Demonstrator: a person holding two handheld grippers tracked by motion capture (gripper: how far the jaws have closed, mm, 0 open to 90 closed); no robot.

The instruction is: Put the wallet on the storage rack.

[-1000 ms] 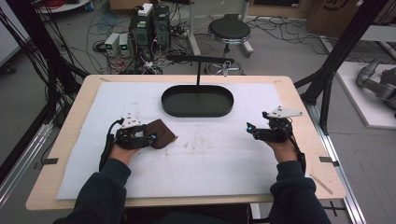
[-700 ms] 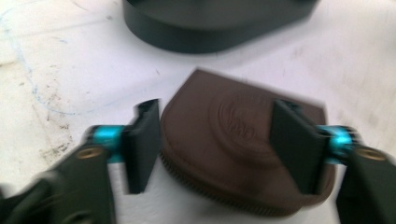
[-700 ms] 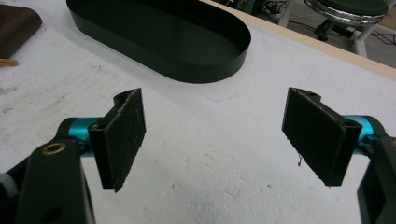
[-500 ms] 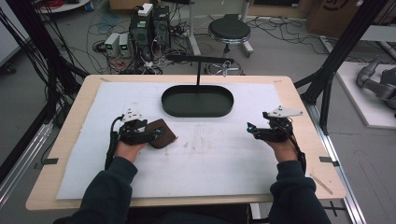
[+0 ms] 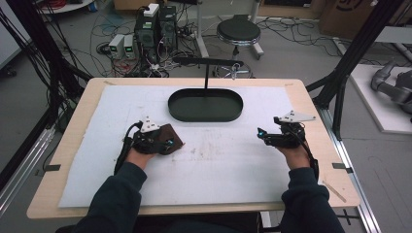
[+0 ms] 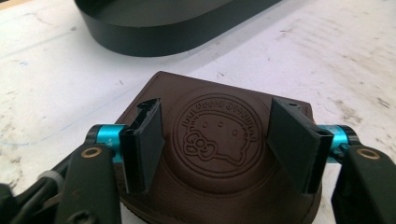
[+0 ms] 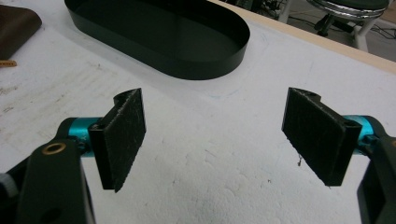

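Observation:
A brown leather pouch [image 5: 174,137] with an embossed cartoon cat face lies flat on the white mat, left of centre. My left gripper [image 5: 165,143] hovers low over its near edge. In the left gripper view the jaws stand open on either side of the round emblem on the pouch [image 6: 217,128], and the left gripper [image 6: 215,114] holds nothing. My right gripper [image 5: 263,135] rests at the right of the mat, pointing left. Its jaws are wide open over bare mat, as the right gripper [image 7: 214,116] shows in its own view. The pouch [image 7: 16,25] appears there at the far top left.
A black oval tray [image 5: 205,118] stands at the back centre of the mat, with its wall [image 6: 177,39] just beyond the pouch and its rim [image 7: 205,65] ahead of the right jaws. A black T-shaped stand [image 5: 206,73] rises behind it. The white mat [image 5: 218,165] covers the wooden table.
My left gripper has crept a little forward and to the right, further over the pouch. The right gripper has stayed where it was.

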